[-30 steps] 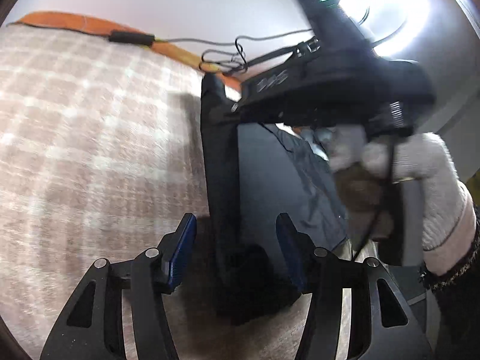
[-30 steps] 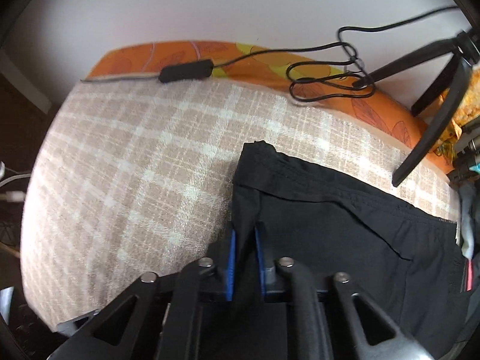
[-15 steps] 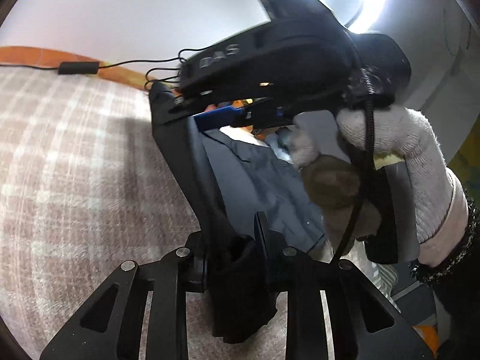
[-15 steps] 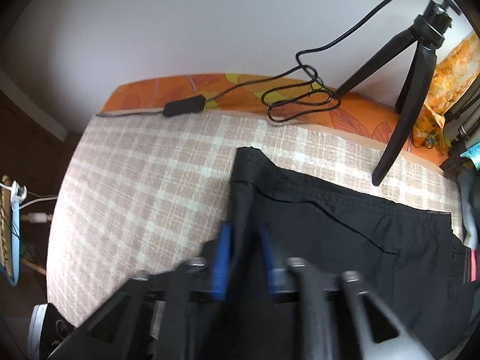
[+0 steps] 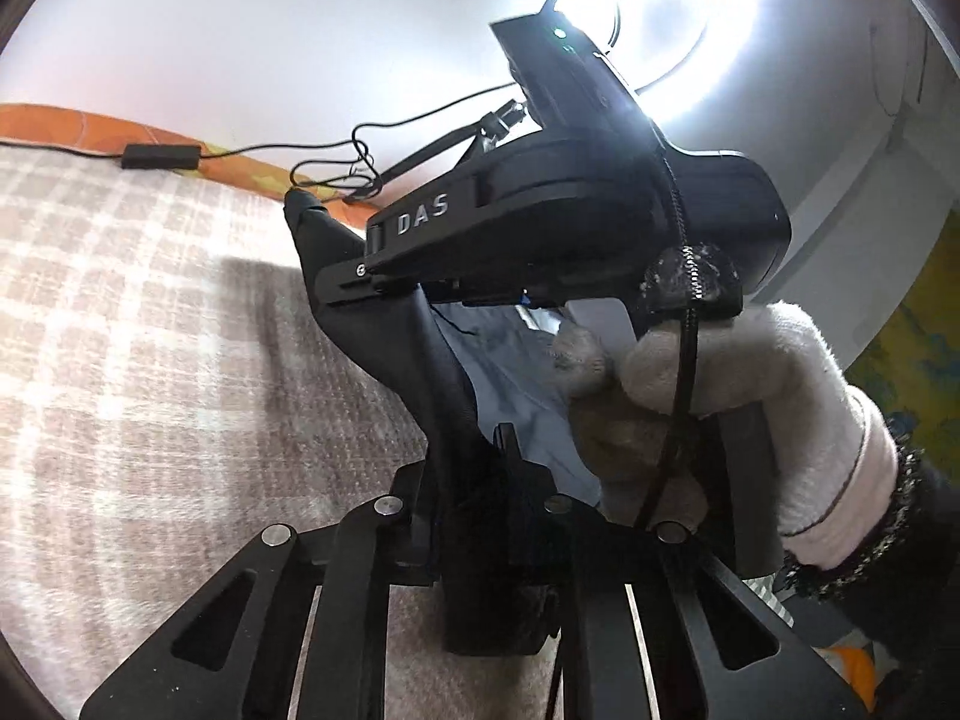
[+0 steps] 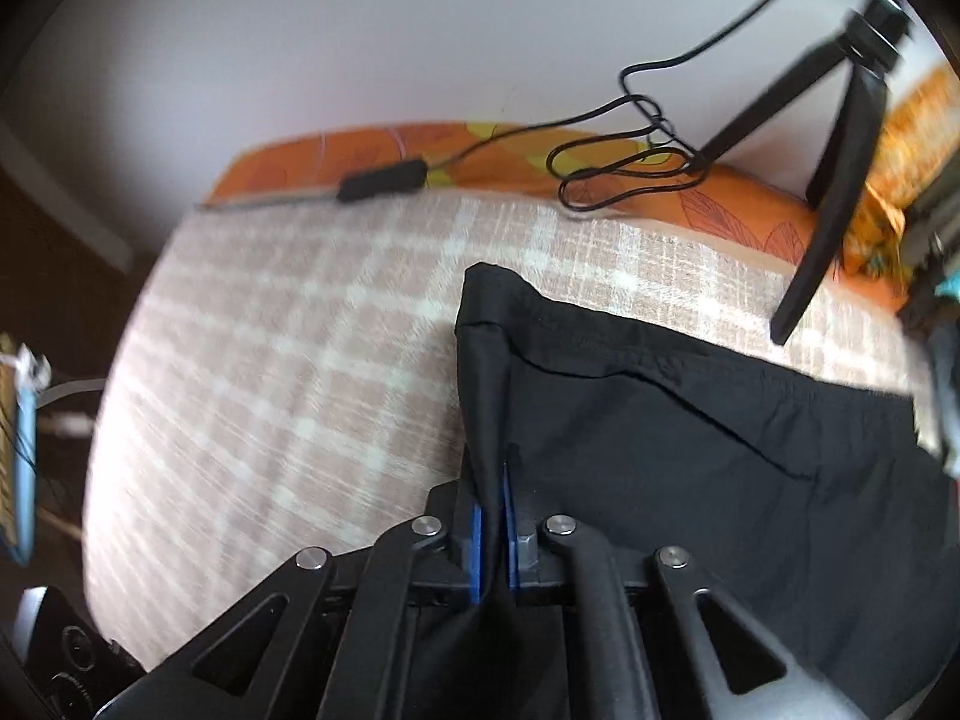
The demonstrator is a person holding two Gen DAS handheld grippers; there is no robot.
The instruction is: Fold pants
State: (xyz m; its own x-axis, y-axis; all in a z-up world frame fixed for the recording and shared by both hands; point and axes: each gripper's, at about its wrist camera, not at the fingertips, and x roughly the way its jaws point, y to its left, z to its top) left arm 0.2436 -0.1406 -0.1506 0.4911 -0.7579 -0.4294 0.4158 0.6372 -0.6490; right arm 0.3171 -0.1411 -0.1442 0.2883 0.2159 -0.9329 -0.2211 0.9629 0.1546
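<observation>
Black pants (image 6: pixel 690 450) lie spread on a plaid blanket (image 6: pixel 288 360), waistband towards the back. My right gripper (image 6: pixel 493 516) is shut on the pants' left edge, and a ridge of cloth rises from its blue pads. In the left wrist view the same edge (image 5: pixel 384 360) stretches taut from the right tool down to my left gripper (image 5: pixel 474 468). The left jaws are closing, with a thick bunch of black fabric pressed between the pads. A gloved hand (image 5: pixel 750 372) holds the right tool close above.
An orange patterned sheet (image 6: pixel 720 198) borders the blanket at the back wall. On it lie a looped black cable (image 6: pixel 624 174) with an inline switch (image 6: pixel 381 180) and the feet of a tripod (image 6: pixel 834 168). A bright ring light (image 5: pixel 660 30) glares top right.
The left jaws went from wide open around the pants' edge to clamped on it, and lifted slightly. The right jaws loosened briefly, then closed on the edge again.
</observation>
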